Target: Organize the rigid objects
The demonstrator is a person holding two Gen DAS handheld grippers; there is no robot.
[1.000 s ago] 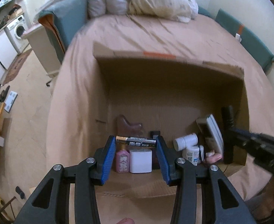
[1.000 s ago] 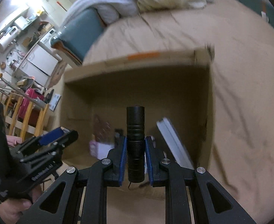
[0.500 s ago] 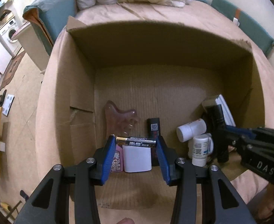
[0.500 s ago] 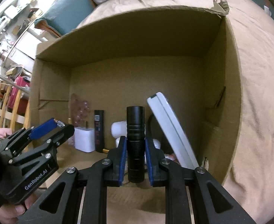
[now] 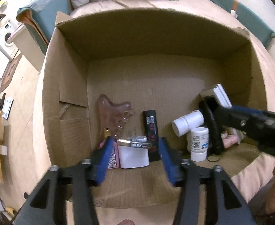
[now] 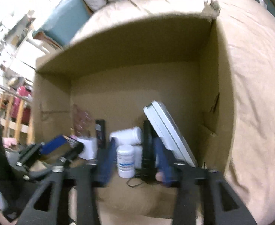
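Where tan bedding [image 5: 175, 5] spreads, a cardboard box [image 5: 66, 86] sits.

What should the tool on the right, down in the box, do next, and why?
Probably draw the right gripper straight back out of the cardboard box. Its jaws are spread wider than the black flashlight, which stands upright between them beside the white slab, so a sideways move might topple it.
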